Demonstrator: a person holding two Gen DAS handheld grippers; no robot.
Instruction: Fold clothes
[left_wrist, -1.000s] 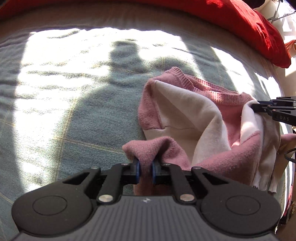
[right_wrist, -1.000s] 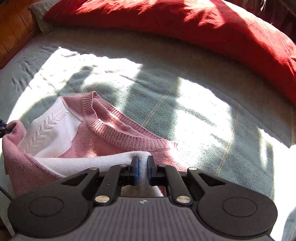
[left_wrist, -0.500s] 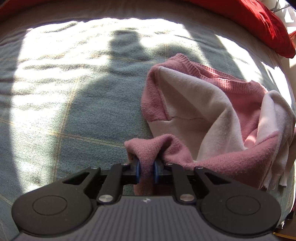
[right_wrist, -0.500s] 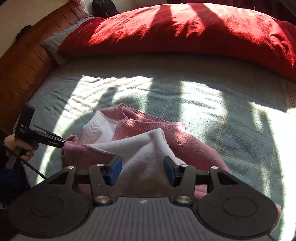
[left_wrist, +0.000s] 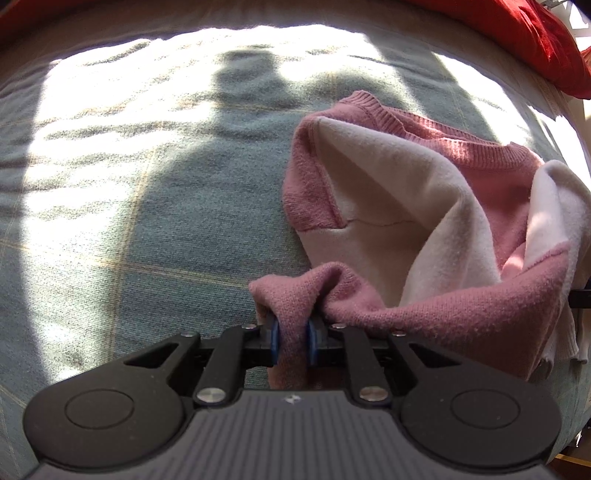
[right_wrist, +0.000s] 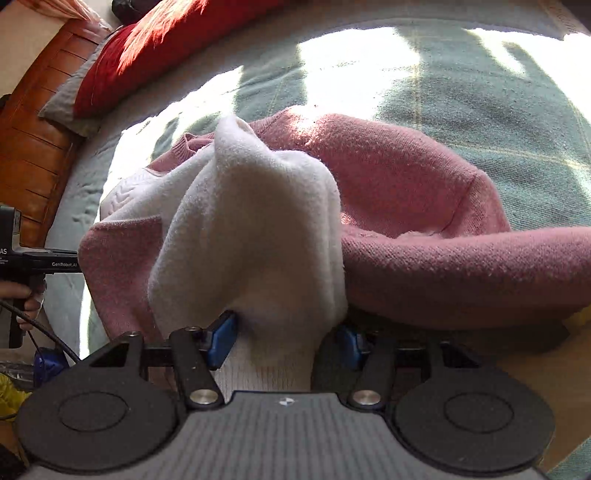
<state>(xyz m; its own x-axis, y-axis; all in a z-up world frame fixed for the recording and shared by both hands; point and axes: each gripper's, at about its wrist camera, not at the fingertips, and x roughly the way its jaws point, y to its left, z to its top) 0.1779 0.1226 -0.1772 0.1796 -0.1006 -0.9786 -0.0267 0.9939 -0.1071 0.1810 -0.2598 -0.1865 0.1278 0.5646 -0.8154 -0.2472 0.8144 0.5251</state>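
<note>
Left gripper (left_wrist: 291, 341) is pinched tight on a pink fold of the sweater (left_wrist: 424, 229) (blue pads buried) — right gripper (right_wrist: 284, 341) is opening, white sleeve (right_wrist: 255, 229) loose between its jaws.

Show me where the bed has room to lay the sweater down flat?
The big bare patch of green blanket lies left of the pink-and-white sweater, up to the red pillow. Another stretch is beyond the sweater. It is crowded at the near edge, around both grippers.
</note>
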